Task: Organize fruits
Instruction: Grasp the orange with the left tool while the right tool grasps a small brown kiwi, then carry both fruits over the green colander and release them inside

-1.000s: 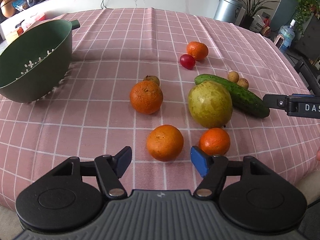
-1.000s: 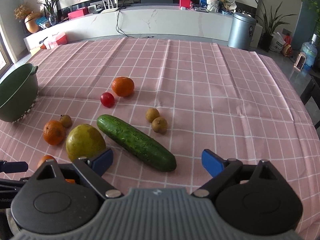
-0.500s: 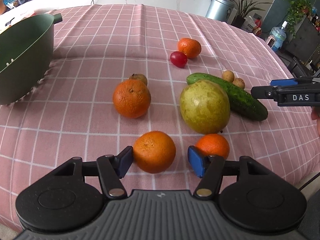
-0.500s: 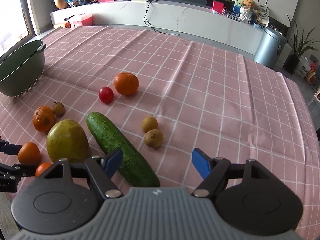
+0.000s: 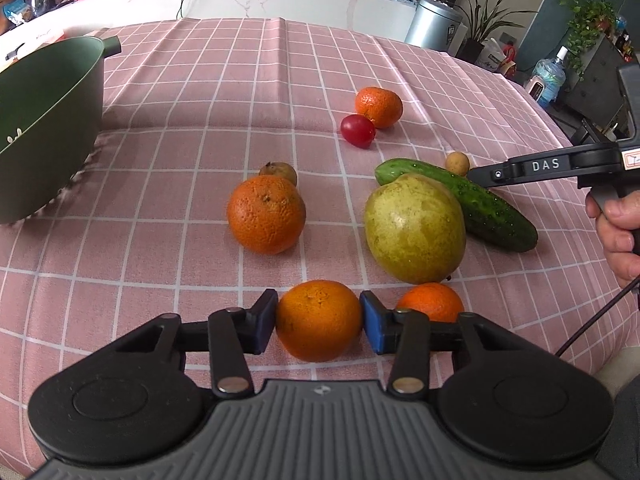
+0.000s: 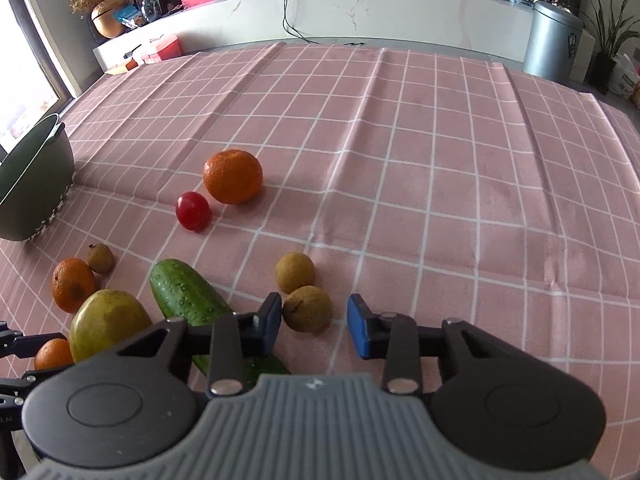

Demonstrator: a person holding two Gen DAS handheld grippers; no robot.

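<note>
Left wrist view: left gripper [image 5: 319, 322] down at the near edge of the pink checked tablecloth [image 5: 200, 120], jaws just closed in, both pads pressed against the sides of an orange [image 5: 319, 320] resting on the cloth. Smaller orange [image 5: 432, 302] just beside the right pad. Beyond, a large orange [image 5: 266, 214] with a small brown fruit [image 5: 279, 171] touching its far side. Yellow-green pear [image 5: 414, 227] to the right, a cucumber [image 5: 460, 200] lying at a slant behind it. Red tomato [image 5: 358, 130] and a far orange [image 5: 378, 107] close together farther back. Green colander [image 5: 44, 128] at the left edge, well apart from the fruit. Person's hand [image 5: 620, 232] at the right edge, gripping the handle of the other tool.

Right wrist view: right gripper [image 6: 315, 324] low over the cloth, jaws just narrowed. Brown longan [image 6: 307, 307] between the pads, touching the left pad, a clear gap to the right pad; not yet pinched. Second longan [image 6: 295, 272] just behind it.
</note>
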